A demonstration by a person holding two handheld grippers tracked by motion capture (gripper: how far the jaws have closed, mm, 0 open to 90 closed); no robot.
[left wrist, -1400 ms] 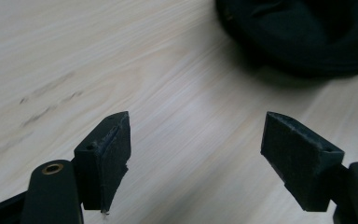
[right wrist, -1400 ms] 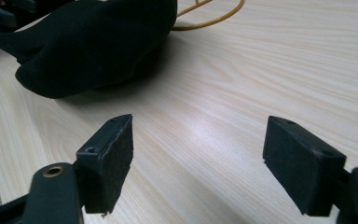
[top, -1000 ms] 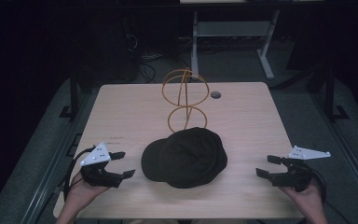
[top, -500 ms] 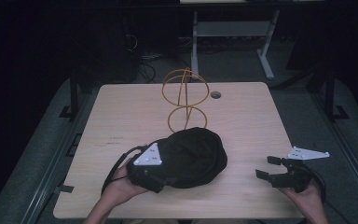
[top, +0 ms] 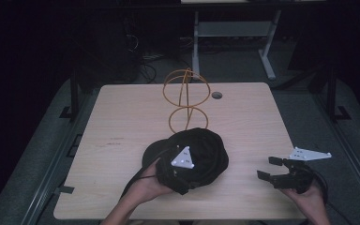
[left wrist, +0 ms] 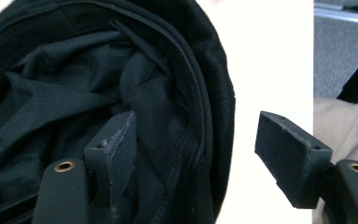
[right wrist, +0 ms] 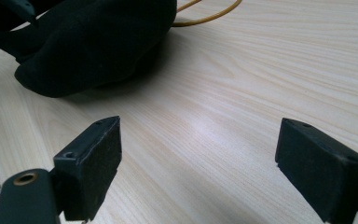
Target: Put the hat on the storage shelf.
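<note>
A black cap (top: 206, 145) lies in the middle of the wooden table (top: 122, 122), just in front of an orange wire stand (top: 186, 101). My left gripper (top: 187, 180) is at the cap's near left edge, its grey plate on top. In the left gripper view the gripper (left wrist: 196, 135) is open astride the cap's rim: one jaw is inside among the dark lining (left wrist: 51, 93), the other outside over bare table. My right gripper (top: 268, 168) rests open at the front right, apart from the cap. Its own view shows the jaws (right wrist: 200, 140) wide apart over bare wood, the cap (right wrist: 98, 37) farther off.
A round cable hole (top: 216, 95) sits near the table's far edge. The wire stand's base ring (right wrist: 214, 16) touches or nearly touches the cap's far side. Dark floor, cables and a white desk frame (top: 267, 56) lie beyond the table.
My left gripper has moved from the table's front left corner rightward to the cap and slid one jaw under its rim. The right gripper has stayed put.
</note>
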